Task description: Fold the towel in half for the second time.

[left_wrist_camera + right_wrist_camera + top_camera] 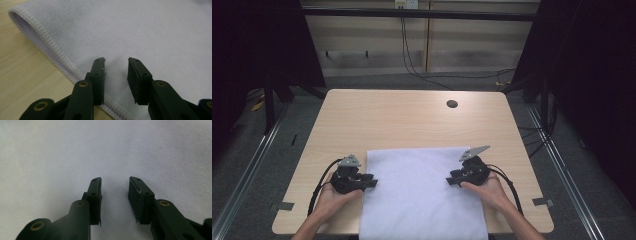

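Cloth: white cloth [422, 192] spread flat on the near half of the wooden table [412, 120], its front edge hanging off toward the person.
Left gripper: left gripper [371, 182] sits at the cloth's left hem, tips just over the stitched edge.
Left jaws: apart, with bare cloth [140, 37] showing in the gap; nothing pinched.
Right gripper: right gripper [450, 180] sits at the cloth's right side, tips pointing inward over the fabric.
Right jaws: apart, flat cloth [75, 152] lying beneath and between them, not clamped.
Hands: one on each gripper, well apart across the cloth.
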`<state>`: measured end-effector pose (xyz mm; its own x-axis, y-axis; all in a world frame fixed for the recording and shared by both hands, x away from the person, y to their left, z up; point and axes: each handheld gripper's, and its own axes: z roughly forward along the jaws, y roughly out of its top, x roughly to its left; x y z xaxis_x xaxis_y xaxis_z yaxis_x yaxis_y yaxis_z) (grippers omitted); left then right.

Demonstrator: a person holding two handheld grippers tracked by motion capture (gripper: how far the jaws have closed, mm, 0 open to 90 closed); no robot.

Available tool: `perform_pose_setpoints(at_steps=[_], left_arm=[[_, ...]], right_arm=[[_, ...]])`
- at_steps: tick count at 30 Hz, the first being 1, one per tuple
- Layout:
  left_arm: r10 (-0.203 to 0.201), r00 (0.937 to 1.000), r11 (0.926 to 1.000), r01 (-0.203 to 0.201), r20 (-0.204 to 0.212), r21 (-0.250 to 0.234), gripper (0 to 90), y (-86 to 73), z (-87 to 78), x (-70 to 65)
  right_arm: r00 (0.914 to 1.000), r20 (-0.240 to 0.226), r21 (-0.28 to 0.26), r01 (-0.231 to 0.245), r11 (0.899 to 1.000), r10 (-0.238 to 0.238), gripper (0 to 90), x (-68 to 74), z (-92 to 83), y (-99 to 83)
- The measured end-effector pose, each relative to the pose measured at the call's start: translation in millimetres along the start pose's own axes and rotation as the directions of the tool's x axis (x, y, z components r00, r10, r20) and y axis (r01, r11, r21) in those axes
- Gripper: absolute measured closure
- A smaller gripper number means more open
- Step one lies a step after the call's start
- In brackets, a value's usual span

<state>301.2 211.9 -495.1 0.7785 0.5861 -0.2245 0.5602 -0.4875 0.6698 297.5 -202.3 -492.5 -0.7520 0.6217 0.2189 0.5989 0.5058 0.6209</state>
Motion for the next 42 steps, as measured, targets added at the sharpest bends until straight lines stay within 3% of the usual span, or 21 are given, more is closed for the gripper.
perform_pose_setpoints(at_steps=[7, 9, 11, 13, 14, 15, 16, 18, 19, 20, 22, 23, 25, 28, 30, 33, 35, 37, 39, 42], left_arm=[[0.003, 0.9983, 0.9994, -0.005, 0.058, 0.034, 67.9, -13.7, -11.5, -16.5], [-0.005, 0.9979, 0.9994, 0.003, 0.065, 0.036, 67.8, -14.3, -11.8, -17.6], [0.012, 0.9980, 0.9991, -0.015, 0.062, 0.040, 67.0, -12.5, -11.4, -18.6], [0.003, 0.9985, 0.9997, -0.004, 0.055, 0.025, 66.7, -5.8, -10.8, -13.1], [0.003, 0.9991, 0.9999, -0.003, 0.042, 0.015, 66.7, -3.2, -11.3, -9.8], [0.003, 0.9991, 0.9999, -0.003, 0.042, 0.015, 66.6, -3.2, -11.3, -9.8], [-0.011, 0.9996, 0.9999, 0.012, 0.027, -0.006, 66.3, 1.8, -12.1, -1.8], [-0.022, 0.9997, 0.9996, 0.022, 0.007, -0.016, 65.6, 7.5, -12.6, 6.9], [-0.022, 0.9997, 0.9996, 0.022, 0.007, -0.016, 64.5, 7.5, -12.6, 6.9], [-0.027, 0.9996, 0.9988, 0.027, -0.007, -0.042, 63.7, 13.8, -14.3, 15.4], [-0.031, 0.9988, 0.9984, 0.029, -0.038, -0.049, 62.1, 20.6, -14.9, 23.1], [-0.031, 0.9988, 0.9984, 0.029, -0.038, -0.049, 61.5, 20.6, -14.9, 23.1], [-0.060, 0.9974, 0.9958, 0.057, -0.039, -0.072, 59.3, 26.4, -13.6, 38.1], [-0.084, 0.9957, 0.9929, 0.080, -0.040, -0.089, 56.8, 28.3, -11.2, 47.6], [-0.087, 0.9933, 0.9948, 0.083, -0.076, -0.059, 54.4, 29.7, -4.4, 54.2], [-0.086, 0.9939, 0.9955, 0.083, -0.069, -0.046, 53.3, 29.9, 0.5, 54.7], [-0.084, 0.9950, 0.9955, 0.081, -0.054, -0.049, 52.5, 31.9, 5.5, 54.9], [-0.079, 0.9953, 0.9960, 0.076, -0.056, -0.046, 51.1, 33.5, 6.6, 55.4], [-0.075, 0.9969, 0.9963, 0.074, -0.024, -0.045, 50.4, 34.1, 10.8, 55.7], [-0.055, 0.9983, 0.9984, 0.055, -0.018, -0.011, 51.4, 32.7, 16.1, 53.1]], right_arm=[[0.9978, -0.056, 0.046, 0.037, 0.998, -0.035, 63.1, 24.7, -12.0, -17.0], [0.9978, -0.058, 0.053, 0.034, 0.998, -0.031, 62.6, 27.6, -14.0, -19.3], [0.9981, -0.049, 0.045, 0.039, 0.998, -0.037, 61.8, 29.9, -18.6, -20.4], [0.9998, -0.007, -0.032, 0.018, 0.999, -0.018, 61.7, 16.5, -31.0, -14.5], [0.9998, 0.020, -0.057, 0.011, 0.998, -0.010, 61.6, 8.0, -35.4, -11.7], [0.9998, 0.020, -0.057, 0.011, 0.998, -0.010, 61.6, 8.0, -35.4, -11.7], [0.9971, 0.075, -0.082, -0.011, 0.997, 0.018, 61.5, -11.5, -42.4, -5.8], [0.9912, 0.130, -0.085, -0.013, 0.996, 0.024, 60.6, -30.5, -45.3, -0.2], [0.9912, 0.130, -0.085, -0.013, 0.996, 0.024, 60.6, -30.5, -45.3, -0.2], [0.9888, 0.140, -0.096, -0.039, 0.995, 0.052, 58.9, -48.0, -43.4, 4.1], [0.9884, 0.132, -0.101, -0.061, 0.993, 0.074, 57.0, -59.8, -38.5, 6.2], [0.9884, 0.132, -0.101, -0.061, 0.993, 0.074, 57.0, -59.8, -38.5, 6.2], [0.9887, 0.115, -0.090, -0.086, 0.992, 0.096, 54.0, -68.6, -30.1, 2.0], [0.9870, 0.130, -0.075, -0.086, 0.994, 0.095, 53.2, -71.5, -28.0, -5.1], [0.9859, 0.132, -0.074, -0.093, 0.993, 0.102, 53.5, -72.3, -28.6, -7.0], [0.9867, 0.128, -0.076, -0.091, 0.993, 0.100, 53.8, -72.1, -27.5, -8.1], [0.9874, 0.138, -0.049, -0.071, 0.996, 0.077, 59.4, -71.5, -22.9, -9.0], [0.9868, 0.136, -0.050, -0.082, 0.995, 0.088, 59.7, -71.6, -22.8, -8.6], [0.9876, 0.133, -0.045, -0.079, 0.996, 0.084, 66.1, -71.6, -23.4, -8.9], [0.9898, 0.108, -0.038, -0.089, 0.995, 0.093, 72.4, -72.2, -24.3, -9.5]])
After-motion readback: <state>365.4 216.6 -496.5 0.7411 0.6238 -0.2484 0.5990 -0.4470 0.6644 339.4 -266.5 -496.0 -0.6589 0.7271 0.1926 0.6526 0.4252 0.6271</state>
